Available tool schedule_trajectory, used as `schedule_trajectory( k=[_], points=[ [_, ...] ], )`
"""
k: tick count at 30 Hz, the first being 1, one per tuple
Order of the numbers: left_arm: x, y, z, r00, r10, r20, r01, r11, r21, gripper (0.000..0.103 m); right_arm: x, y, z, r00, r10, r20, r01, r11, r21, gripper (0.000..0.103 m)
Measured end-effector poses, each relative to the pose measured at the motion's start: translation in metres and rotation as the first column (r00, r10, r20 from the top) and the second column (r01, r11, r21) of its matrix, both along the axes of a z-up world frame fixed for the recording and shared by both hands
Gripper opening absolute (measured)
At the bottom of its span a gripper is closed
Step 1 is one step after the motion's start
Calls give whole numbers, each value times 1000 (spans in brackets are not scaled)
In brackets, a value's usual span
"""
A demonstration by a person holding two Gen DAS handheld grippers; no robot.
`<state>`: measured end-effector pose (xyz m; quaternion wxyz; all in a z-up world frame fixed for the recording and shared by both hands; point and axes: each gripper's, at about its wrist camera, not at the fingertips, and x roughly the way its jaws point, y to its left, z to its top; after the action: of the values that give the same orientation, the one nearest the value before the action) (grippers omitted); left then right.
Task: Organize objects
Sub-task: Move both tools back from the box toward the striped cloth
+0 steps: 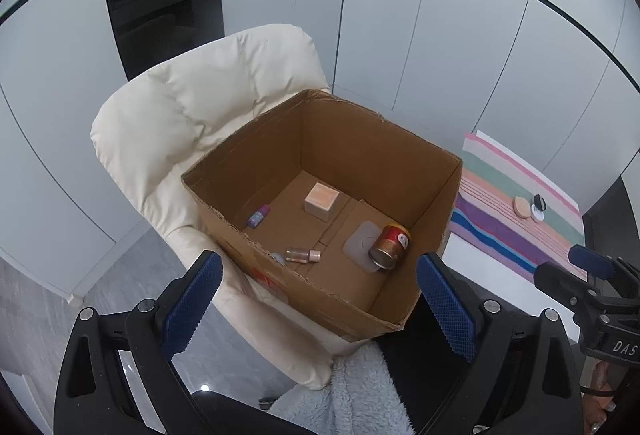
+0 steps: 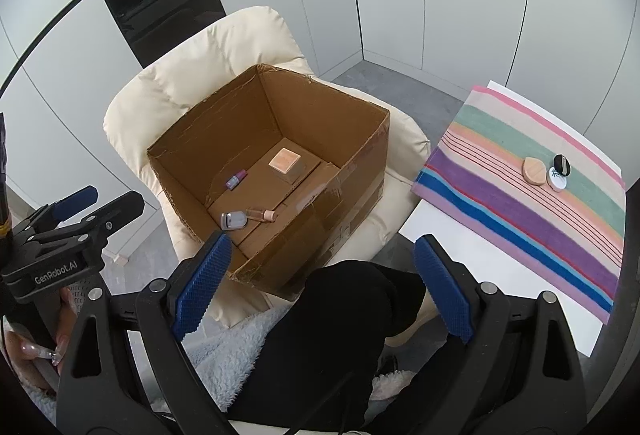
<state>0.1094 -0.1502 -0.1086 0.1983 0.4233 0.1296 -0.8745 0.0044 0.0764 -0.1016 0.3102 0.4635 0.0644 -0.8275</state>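
Note:
An open cardboard box (image 1: 424,195) (image 2: 360,155) rests on a cream armchair. Inside lie a pale wooden cube (image 1: 321,202) (image 2: 283,160), a small purple bottle (image 1: 258,216) (image 2: 236,180), a clear vial with a peach cap (image 1: 302,255) (image 2: 262,214), a red and gold can (image 1: 390,246) on its side on a grey lid, and a grey case (image 2: 234,220). On the striped cloth (image 1: 496,231) (image 2: 520,211) sit a round wooden disc (image 1: 521,206) (image 2: 534,171) and a black-and-white compact (image 1: 538,207) (image 2: 559,171). My left gripper (image 1: 320,307) and right gripper (image 2: 324,287) both stand open and empty, short of the box.
The cream armchair (image 1: 192,115) (image 2: 188,83) backs onto white wall panels with a dark glass strip. The striped cloth covers a white table (image 2: 492,275) at the right. A person's dark-clad leg (image 2: 340,323) and a fluffy pale-blue sleeve (image 1: 360,395) lie below the grippers.

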Motion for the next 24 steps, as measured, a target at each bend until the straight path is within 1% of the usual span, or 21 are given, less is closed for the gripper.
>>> schedule_trajectory(
  k=[7, 14, 20, 24],
  points=[
    [-8, 9, -1, 1000, -28, 5, 28, 1000, -9, 98, -5, 19, -1, 999, -48, 15, 49, 999, -18, 94],
    [-27, 31, 0, 995, -97, 7, 97, 995, 2, 98, -8, 52, -1, 991, -133, 22, 134, 991, -25, 94],
    [-49, 63, 2, 984, -178, 9, 178, 984, -16, 98, -8, 89, -3, 977, -213, 27, 214, 977, -24, 94],
    [-65, 88, 2, 971, -239, 12, 239, 971, -19, 98, -10, 118, -5, 962, -273, 32, 273, 962, -18, 94]
  ],
)
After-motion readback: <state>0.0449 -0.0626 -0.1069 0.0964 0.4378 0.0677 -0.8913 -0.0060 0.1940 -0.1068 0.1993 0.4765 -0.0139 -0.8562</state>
